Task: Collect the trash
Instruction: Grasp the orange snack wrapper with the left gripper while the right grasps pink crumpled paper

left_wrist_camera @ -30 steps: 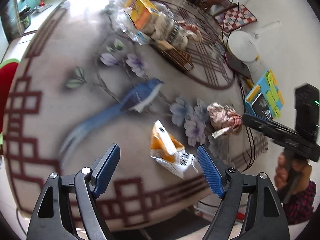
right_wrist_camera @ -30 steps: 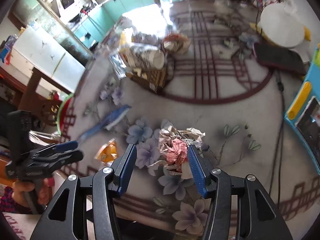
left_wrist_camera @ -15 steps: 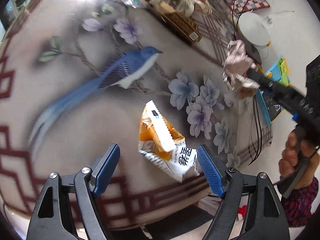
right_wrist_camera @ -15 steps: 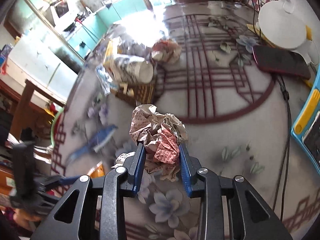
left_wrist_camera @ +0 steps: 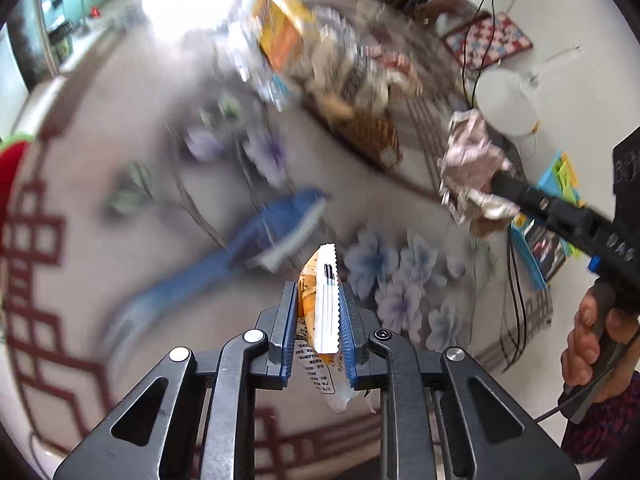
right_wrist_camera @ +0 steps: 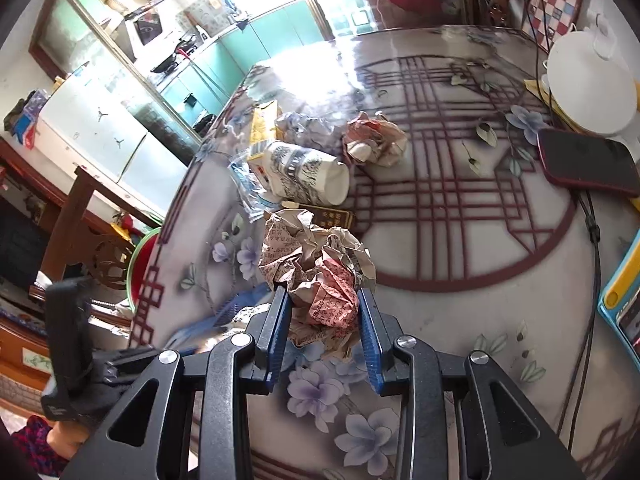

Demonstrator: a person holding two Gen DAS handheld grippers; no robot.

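Note:
An orange and white snack wrapper [left_wrist_camera: 324, 300] stands on edge between the blue pads of my left gripper [left_wrist_camera: 318, 286], whose jaws are closing and press it from both sides just above the flowered table [left_wrist_camera: 120, 152]. My right gripper [right_wrist_camera: 322, 292] is shut on a crumpled wad of printed paper [right_wrist_camera: 316, 264], held clear of the tabletop. In the left wrist view that wad [left_wrist_camera: 468, 160] hangs at the right gripper's tip [left_wrist_camera: 496, 184], with a hand on its handle at the lower right.
Further back on the table lie a paper cup [right_wrist_camera: 304, 176], a second crumpled wad [right_wrist_camera: 374, 140], clear plastic and a yellow box [left_wrist_camera: 280, 36]. At the right sit a dark phone [right_wrist_camera: 584, 160] with its cable, a white kettle [right_wrist_camera: 588, 84] and a blue toy [right_wrist_camera: 620, 292].
My left jaws have closed from wide open onto the snack wrapper. The right gripper has closed on the paper wad and lifted it off the table toward the far pile.

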